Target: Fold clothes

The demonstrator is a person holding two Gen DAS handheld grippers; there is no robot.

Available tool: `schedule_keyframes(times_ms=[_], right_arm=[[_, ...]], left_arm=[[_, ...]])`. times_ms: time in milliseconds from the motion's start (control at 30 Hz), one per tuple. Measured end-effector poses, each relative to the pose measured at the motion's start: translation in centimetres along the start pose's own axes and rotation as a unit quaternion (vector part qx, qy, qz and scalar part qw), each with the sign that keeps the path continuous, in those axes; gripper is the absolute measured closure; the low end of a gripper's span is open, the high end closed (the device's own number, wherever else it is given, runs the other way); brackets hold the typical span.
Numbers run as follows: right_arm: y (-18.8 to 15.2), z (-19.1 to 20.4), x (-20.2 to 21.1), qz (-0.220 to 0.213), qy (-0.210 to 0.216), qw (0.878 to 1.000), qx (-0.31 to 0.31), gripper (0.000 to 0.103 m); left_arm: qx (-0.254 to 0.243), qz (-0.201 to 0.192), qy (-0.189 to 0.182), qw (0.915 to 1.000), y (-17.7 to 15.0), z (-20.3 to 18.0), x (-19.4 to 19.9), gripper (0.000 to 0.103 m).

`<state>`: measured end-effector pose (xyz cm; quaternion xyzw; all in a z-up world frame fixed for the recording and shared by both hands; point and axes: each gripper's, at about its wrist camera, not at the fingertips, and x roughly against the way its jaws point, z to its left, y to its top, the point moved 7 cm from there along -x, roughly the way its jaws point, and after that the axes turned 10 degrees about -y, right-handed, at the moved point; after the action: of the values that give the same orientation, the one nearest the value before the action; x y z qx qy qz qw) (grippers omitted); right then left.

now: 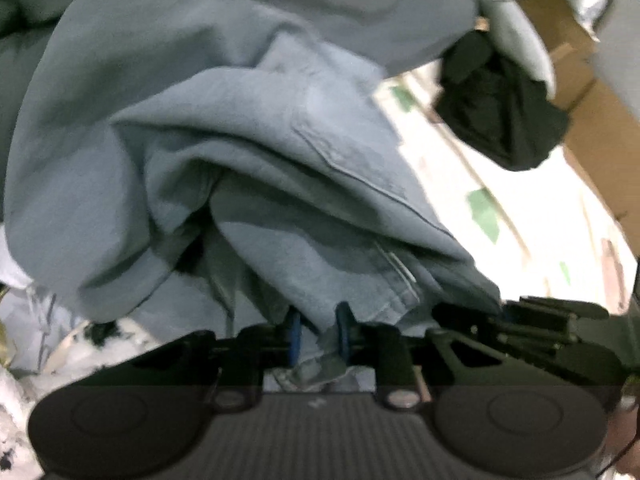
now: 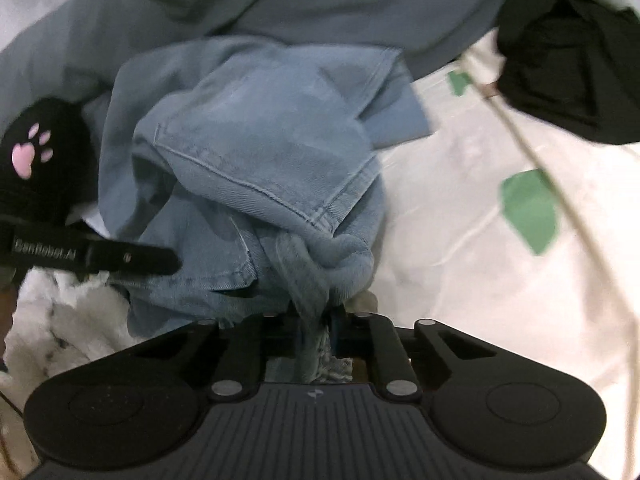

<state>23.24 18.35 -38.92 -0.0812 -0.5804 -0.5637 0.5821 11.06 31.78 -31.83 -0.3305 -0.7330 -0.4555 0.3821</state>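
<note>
Gripping the same pale-blue denim garment (image 1: 248, 168) from two sides, you have both tools closed on cloth. Your left gripper (image 1: 318, 334) has its blue-padded jaws pinched on a fold near the hem, with a scrap of the fabric poking out below the pads. Your right gripper (image 2: 320, 328) has its jaws clamped on a twisted bunch of the denim garment (image 2: 256, 152), and a frayed end hangs down between the fingers toward the camera.

From the left wrist view the denim bulges up and away from the jaws, a stitched pocket edge running across its middle, and it fills most of the frame. From the right wrist view you can see a double-stitched seam crossing the bundle just above the pinch. The left tool's black finger, printed with white lettering, reaches in at the left of that view and lies against the denim.

Under the garment is a white sheet (image 2: 480, 280) with green patches (image 2: 530, 210). A black cloth (image 2: 568, 64) lies on the sheet at the upper right, apart from the denim. A black item with a pink paw print (image 2: 34, 152) sits at the left, beside the denim, and white fluffy fabric (image 2: 64, 312) lies below it. A cardboard box (image 1: 592, 128) shows at the right edge of the left wrist view.
</note>
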Motion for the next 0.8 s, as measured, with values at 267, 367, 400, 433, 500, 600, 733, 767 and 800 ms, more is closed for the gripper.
schedule_keyframes(times_ms=[267, 367, 400, 433, 500, 600, 733, 767, 800], right_arm=[[0.2, -2.8, 3.4, -0.014, -0.020, 1.000, -0.015, 0.094], [0.2, -4.0, 4.9, -0.023, -0.039, 0.999, -0.021, 0.094], [0.1, -4.4, 5.4, -0.025, -0.043, 0.999, -0.022, 0.094], [0.0, -5.0, 5.9, -0.025, -0.048, 0.998, -0.023, 0.094], [-0.2, -6.3, 6.9, -0.025, -0.057, 0.998, -0.027, 0.094], [-0.9, -8.3, 8.5, -0.022, -0.081, 0.996, -0.033, 0.094], [-2.1, -10.8, 10.3, -0.020, -0.111, 0.993, -0.046, 0.095], [-2.4, -11.3, 10.7, -0.019, -0.118, 0.992, -0.048, 0.095], [-2.8, -11.9, 11.1, -0.017, -0.124, 0.991, -0.052, 0.095]], left_arm=[[-0.015, -0.006, -0.030, 0.9994, -0.1, -3.7, 0.1, 0.097], [-0.025, -0.005, -0.052, 0.9983, -0.5, -5.6, 0.3, 0.098], [-0.026, -0.003, -0.059, 0.9979, -0.8, -6.1, 0.5, 0.098], [-0.025, 0.000, -0.065, 0.9975, -1.2, -6.5, 0.6, 0.098], [-0.026, 0.008, -0.081, 0.9964, -1.9, -7.7, 0.4, 0.100], [-0.035, 0.023, -0.095, 0.9946, -3.1, -9.2, 0.3, 0.099], [-0.040, 0.037, -0.062, 0.9966, -4.9, -8.9, 0.3, 0.071], [-0.036, 0.037, -0.046, 0.9976, -5.1, -8.2, 0.3, 0.066], [-0.032, 0.036, -0.030, 0.9984, -5.3, -7.5, 0.4, 0.057]])
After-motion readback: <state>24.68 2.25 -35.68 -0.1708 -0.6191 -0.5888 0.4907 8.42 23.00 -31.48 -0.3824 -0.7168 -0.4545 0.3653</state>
